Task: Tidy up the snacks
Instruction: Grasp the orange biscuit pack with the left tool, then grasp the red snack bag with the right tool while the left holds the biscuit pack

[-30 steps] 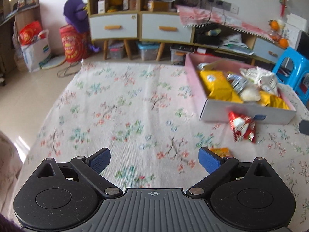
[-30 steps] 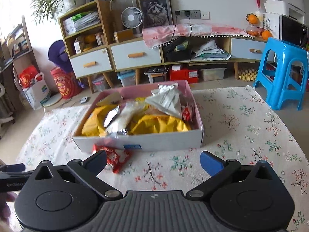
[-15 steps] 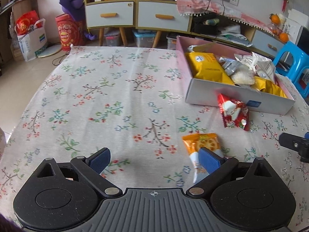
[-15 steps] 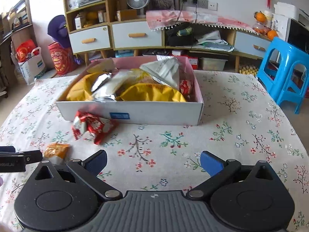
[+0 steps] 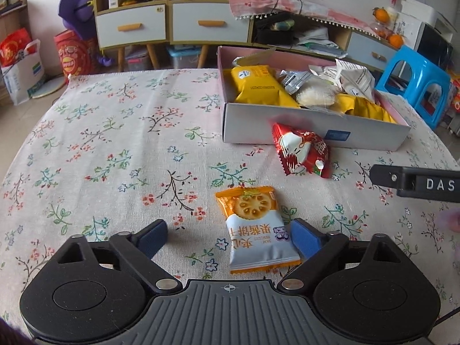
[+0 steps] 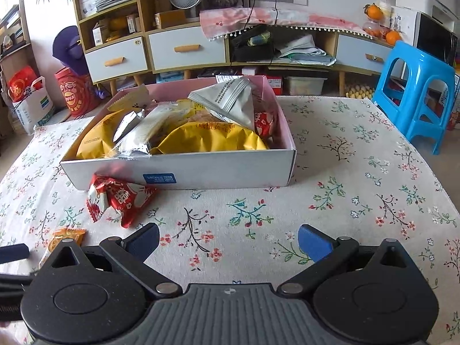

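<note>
An orange and white biscuit packet [image 5: 256,230] lies flat on the floral tablecloth, its near end between the open fingers of my left gripper [image 5: 230,240], close to the right finger. It shows at the left edge of the right wrist view [image 6: 64,237]. A red and white snack packet [image 5: 302,151] leans against the front wall of the white box [image 5: 250,128]; it also shows in the right wrist view [image 6: 120,198]. The box [image 6: 230,169] holds several yellow, silver and white packets. My right gripper [image 6: 228,241] is open and empty above the cloth, in front of the box.
The right gripper's black body [image 5: 414,184] juts in from the right of the left wrist view. A blue plastic stool [image 6: 422,92] stands beside the table's far right. Cabinets with drawers [image 6: 187,49] line the wall behind. The table edge [image 6: 442,189] curves away on the right.
My left gripper has drawn back and swung right, so the biscuit packet now lies between its fingers. My right gripper has pulled back from the box, bringing the red packet into fuller view.
</note>
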Motion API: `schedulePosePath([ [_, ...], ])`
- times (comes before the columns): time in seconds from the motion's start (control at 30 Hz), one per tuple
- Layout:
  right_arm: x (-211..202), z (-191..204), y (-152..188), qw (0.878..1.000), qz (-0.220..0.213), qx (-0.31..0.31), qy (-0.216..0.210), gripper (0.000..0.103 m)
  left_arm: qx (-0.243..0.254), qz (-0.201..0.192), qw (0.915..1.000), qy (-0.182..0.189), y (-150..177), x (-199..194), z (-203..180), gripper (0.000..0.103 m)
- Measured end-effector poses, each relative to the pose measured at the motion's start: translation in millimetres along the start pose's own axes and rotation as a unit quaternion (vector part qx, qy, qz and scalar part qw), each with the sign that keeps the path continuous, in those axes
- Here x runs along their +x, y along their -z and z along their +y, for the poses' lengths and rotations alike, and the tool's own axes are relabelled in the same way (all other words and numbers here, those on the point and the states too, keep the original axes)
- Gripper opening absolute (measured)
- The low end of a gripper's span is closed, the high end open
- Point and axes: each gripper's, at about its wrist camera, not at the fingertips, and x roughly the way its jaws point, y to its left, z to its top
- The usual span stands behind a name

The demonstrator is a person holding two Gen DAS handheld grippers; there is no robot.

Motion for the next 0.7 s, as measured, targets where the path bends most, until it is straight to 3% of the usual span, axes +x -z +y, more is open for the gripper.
schedulePosePath([
  [0.03,0,1,-1,1.0,0.0,0.001,-0.001,0.094,0.004,-0.002,1.0,-0.002,0,-1,0,0.084],
  [0.23,1,10,-3,1.0,-0.003,-0.004,-0.005,0.094,0.029,-0.007,0.9995,-0.012,-3,-3,0,0.041],
  [0.37,1,15,-2,1.0,-0.006,-0.007,-0.013,0.094,0.013,-0.002,0.9999,-0.007,-5,-5,9,0.037],
  [0.7,0,26,-6,0.999,0.002,0.017,-0.044,0.094,-0.043,0.01,0.999,-0.009,-10,-10,48,0.036],
])
